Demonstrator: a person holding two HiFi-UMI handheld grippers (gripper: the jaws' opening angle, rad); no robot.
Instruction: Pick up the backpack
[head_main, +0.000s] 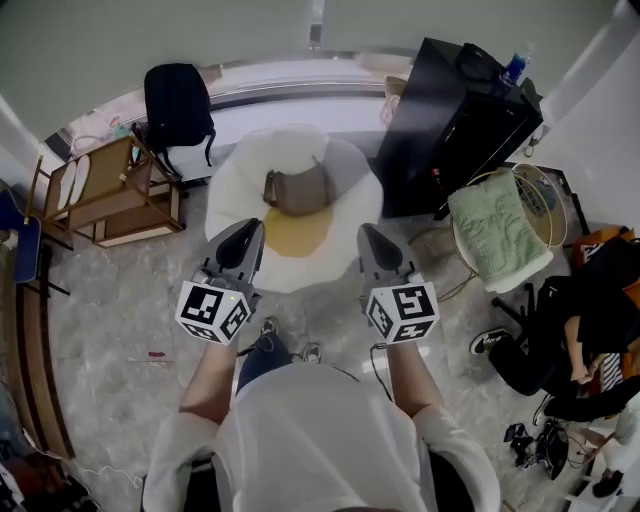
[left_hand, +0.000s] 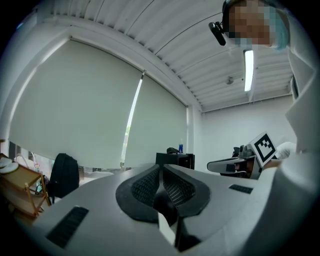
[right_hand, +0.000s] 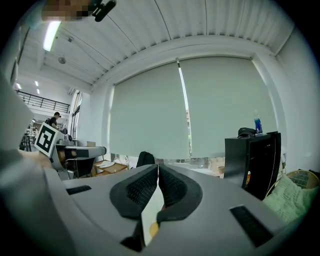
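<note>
A black backpack (head_main: 178, 105) stands upright against the low ledge at the back left; it also shows in the left gripper view (left_hand: 62, 175) and, small, in the right gripper view (right_hand: 145, 159). A brown bag (head_main: 298, 190) lies on a round white table (head_main: 235, 185) straight ahead. My left gripper (head_main: 244, 238) and right gripper (head_main: 374, 240) are side by side over the table's near edge, both pointing level and well short of the backpack. The left gripper's (left_hand: 161, 167) jaws are shut with nothing between them. So are those of the right gripper (right_hand: 158, 167).
A wooden rack (head_main: 110, 190) stands left of the table. A black cabinet (head_main: 455, 125) with a blue bottle (head_main: 515, 65) on top stands to the right. A wire basket with green cloth (head_main: 497, 228) and a chair piled with dark clothes (head_main: 590, 320) fill the right side.
</note>
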